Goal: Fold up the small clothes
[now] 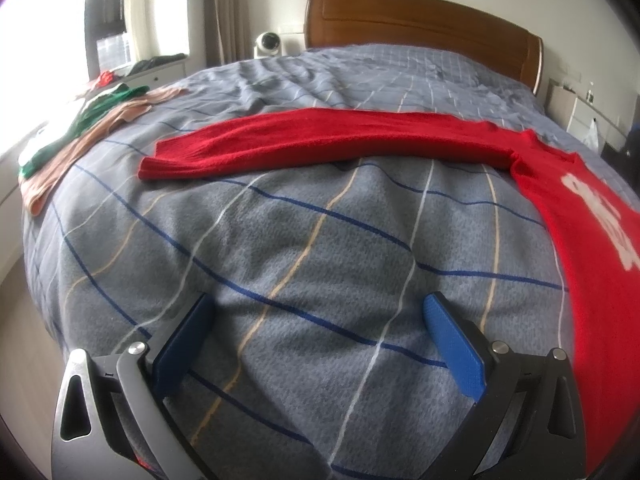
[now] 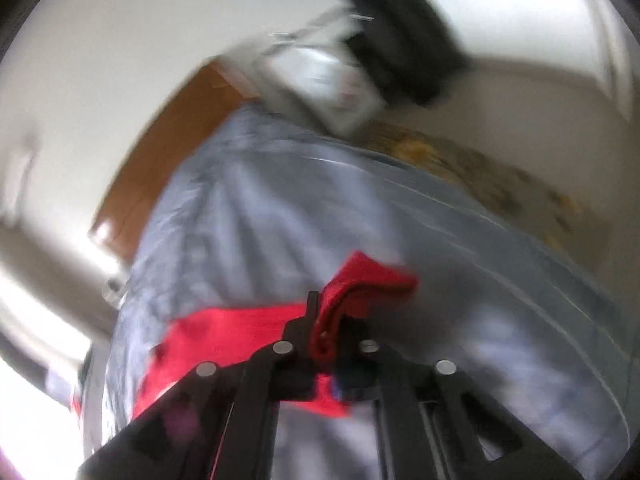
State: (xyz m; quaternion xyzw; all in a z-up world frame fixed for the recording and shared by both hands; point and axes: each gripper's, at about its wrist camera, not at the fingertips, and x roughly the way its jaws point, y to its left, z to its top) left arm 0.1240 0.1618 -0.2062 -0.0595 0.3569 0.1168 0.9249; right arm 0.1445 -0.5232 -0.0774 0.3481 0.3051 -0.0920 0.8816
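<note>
A red sweater (image 1: pixel 592 240) with white lettering lies on the grey plaid bed cover (image 1: pixel 280 248). One long sleeve (image 1: pixel 320 144) stretches out to the left across the bed. My left gripper (image 1: pixel 320 320) is open and empty, low over the cover, in front of the sleeve. In the blurred right wrist view, my right gripper (image 2: pixel 332 320) is shut on a bunched fold of the red sweater (image 2: pixel 360 280) and holds it lifted above the bed. More of the red fabric (image 2: pixel 232 336) hangs to the left.
Green and tan clothes (image 1: pixel 92 120) lie at the bed's left edge. A wooden headboard (image 1: pixel 420 20) stands at the far end, with a white round device (image 1: pixel 268 42) beside it. A window and dresser (image 1: pixel 152 72) are at left. A dark bag (image 2: pixel 404 36) sits beyond the bed.
</note>
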